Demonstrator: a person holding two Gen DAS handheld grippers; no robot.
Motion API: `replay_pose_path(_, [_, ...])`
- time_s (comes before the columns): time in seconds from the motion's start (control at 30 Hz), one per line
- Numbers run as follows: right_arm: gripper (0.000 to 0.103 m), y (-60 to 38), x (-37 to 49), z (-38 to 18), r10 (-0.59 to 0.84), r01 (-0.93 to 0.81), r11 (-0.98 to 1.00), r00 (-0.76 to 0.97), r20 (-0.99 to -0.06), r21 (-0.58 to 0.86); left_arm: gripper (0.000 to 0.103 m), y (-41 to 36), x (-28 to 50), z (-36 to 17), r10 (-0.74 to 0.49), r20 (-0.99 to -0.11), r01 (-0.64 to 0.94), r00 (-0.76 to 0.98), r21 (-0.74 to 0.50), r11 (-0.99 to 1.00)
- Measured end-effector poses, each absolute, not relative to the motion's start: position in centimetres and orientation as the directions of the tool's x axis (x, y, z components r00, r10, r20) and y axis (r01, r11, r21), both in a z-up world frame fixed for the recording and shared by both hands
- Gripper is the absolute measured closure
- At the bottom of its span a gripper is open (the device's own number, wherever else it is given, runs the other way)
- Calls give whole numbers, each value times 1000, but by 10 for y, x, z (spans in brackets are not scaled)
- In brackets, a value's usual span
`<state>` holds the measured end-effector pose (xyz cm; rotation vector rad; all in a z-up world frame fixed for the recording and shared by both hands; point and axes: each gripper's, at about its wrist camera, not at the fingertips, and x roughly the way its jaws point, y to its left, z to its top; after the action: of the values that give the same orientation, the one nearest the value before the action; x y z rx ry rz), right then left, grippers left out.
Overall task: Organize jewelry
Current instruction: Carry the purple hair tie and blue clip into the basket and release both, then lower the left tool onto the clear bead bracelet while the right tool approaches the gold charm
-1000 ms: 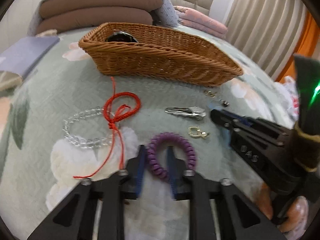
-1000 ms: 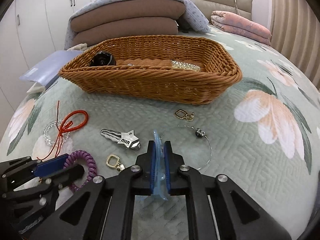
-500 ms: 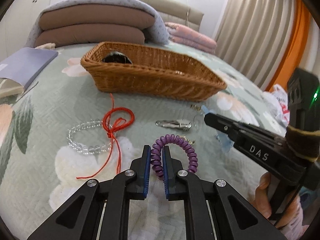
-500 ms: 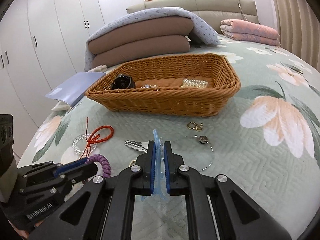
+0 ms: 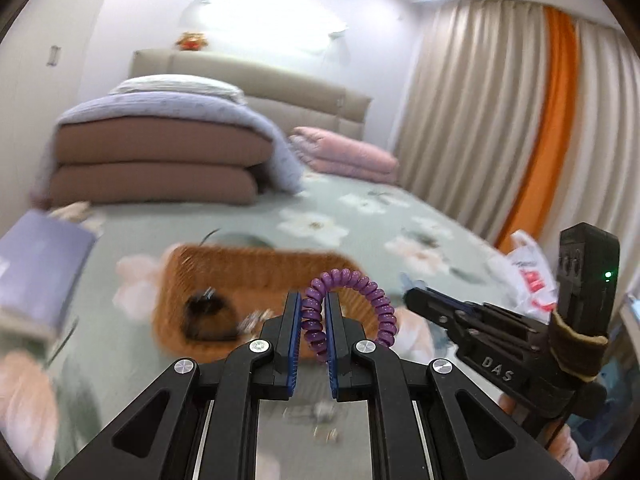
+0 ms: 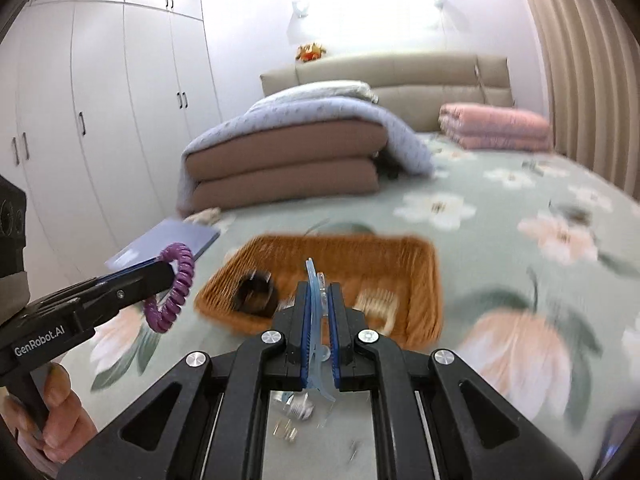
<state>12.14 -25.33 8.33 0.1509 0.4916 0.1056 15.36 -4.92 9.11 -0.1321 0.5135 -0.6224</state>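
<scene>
Basically both grippers loaded and held above the wicker basket, one item each.

Left wrist: left gripper (image 5: 311, 322) clamped on the purple spiral hair tie (image 5: 352, 304), pads nearly together across one side of the coil; the rest of the loop arcs free to the right, up in the air in front of the wicker basket (image 5: 256, 268). Judging: light, springy, rubbery, so it squashes and grips well, best held across a single strand as here. Right gripper's tip (image 5: 424, 304) shows at right, contents blurred. Right wrist: right gripper (image 6: 319, 320) pinched on a pale blue translucent clip (image 6: 314, 308), thin edge upright between the pads, basket (image 6: 424, 264) beyond and below. Judging: light, stiff, slick plastic, may slip or snap if squeezed hard. Left gripper (image 6: 160, 276) at left with the hair tie (image 6: 173, 292) hanging off it.
</scene>
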Motion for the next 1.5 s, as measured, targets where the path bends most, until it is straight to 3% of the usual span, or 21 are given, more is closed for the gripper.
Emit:
replay_pose_path(0.3, [93, -284, 209, 29, 114, 24, 971, 829, -547, 238, 91, -72, 254, 38, -510, -493, 401, 705, -316, 860])
replay_pose_path(0.43, [93, -289, 221, 4, 113, 42, 970, 795, -596, 240, 91, -73, 268, 9, -481, -555, 376, 679, -299, 877])
replay_pose_path(0.83, [92, -290, 220, -4, 129, 38, 966, 790, -600, 257, 90, -76, 264, 4, -468, -566, 377, 679, -277, 884])
replay_pose_path(0.87, [90, -292, 221, -5, 146, 30, 961, 786, -600, 274, 88, -76, 265, 4, -485, -571, 386, 663, -294, 874])
replay_pose_path(0.93, [87, -294, 219, -4, 161, 25, 955, 790, -592, 294, 67, -74, 264, 5, -520, -562, 401, 643, -331, 854])
replay_pose_path(1.0, [78, -295, 217, -3, 143, 35, 959, 797, -587, 281, 51, -73, 259, 9, -501, -544, 394, 673, -309, 866])
replay_pose_path(1.5, [76, -285, 205, 5, 142, 3, 967, 823, -550, 255, 49, -57, 250, 20, -453, -489, 344, 746, -299, 890])
